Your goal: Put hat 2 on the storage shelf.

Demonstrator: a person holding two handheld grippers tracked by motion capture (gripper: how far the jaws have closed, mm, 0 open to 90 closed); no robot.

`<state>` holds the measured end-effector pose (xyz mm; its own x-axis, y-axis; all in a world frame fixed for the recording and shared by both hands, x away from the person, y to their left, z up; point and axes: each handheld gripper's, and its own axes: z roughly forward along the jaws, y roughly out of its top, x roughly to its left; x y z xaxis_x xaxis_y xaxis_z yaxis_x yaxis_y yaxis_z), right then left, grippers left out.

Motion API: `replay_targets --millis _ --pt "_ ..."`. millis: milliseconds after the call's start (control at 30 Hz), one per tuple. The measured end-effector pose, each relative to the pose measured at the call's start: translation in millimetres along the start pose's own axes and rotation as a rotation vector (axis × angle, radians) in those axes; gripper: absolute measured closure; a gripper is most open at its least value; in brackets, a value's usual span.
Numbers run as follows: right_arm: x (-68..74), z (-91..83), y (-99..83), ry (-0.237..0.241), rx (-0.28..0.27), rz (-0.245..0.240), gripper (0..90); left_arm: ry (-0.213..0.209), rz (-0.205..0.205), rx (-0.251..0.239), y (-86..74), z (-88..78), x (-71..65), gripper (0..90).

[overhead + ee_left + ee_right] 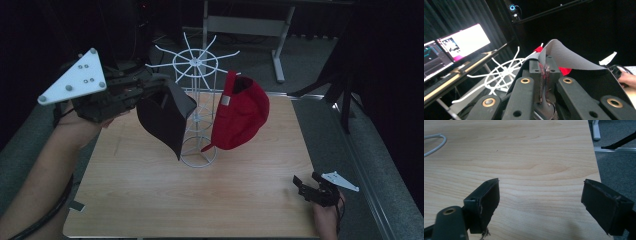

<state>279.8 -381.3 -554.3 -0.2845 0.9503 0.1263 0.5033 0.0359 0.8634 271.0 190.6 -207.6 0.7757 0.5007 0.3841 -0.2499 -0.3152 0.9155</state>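
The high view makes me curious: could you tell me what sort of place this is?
Probably a lab set up for recording. A wooden table with a white wire rack stands among black curtains, with lit monitors and a mounted camera nearby.

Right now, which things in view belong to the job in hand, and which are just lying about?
In the job:
- black cap, clamped in the left gripper
- white wire rack
- red cap, hanging on the rack

Not in it:
- right gripper, open, resting low at the table edge
- lit monitors
- desk frame behind
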Motion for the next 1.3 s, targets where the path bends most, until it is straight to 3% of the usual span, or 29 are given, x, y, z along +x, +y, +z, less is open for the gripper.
replay_targets --millis 233,333,533,667,900,1300 --pt "-0.5 -0.1 0.0 0.003 0.000 0.002 14.7 0.004 -0.010 0.011 2.6 9.1 5.9 88.0" --pt "-0.5 -0.1 0.0 0.003 -0.001 0.002 14.8 0.024 -0.019 0.045 -2.0 15.8 8.2 88.0" --pt "-0.5 -0.4 0.0 0.005 -0.001 0.004 14.7 0.038 -0.052 0.058 -9.0 23.2 12.1 87.9" --pt "-0.5 -0.4 0.0 0.006 -0.001 0.004 14.7 0.050 -0.050 0.092 -11.4 28.2 11.9 87.8" --pt "-0.5 -0.8 -0.2 0.008 -0.004 0.003 14.8 0.076 -0.077 0.112 -22.0 27.3 13.2 87.6" --pt "-0.3 -1.0 -0.3 0.007 -0.006 0.002 14.8 0.065 -0.129 0.123 -43.0 23.2 9.9 83.4"
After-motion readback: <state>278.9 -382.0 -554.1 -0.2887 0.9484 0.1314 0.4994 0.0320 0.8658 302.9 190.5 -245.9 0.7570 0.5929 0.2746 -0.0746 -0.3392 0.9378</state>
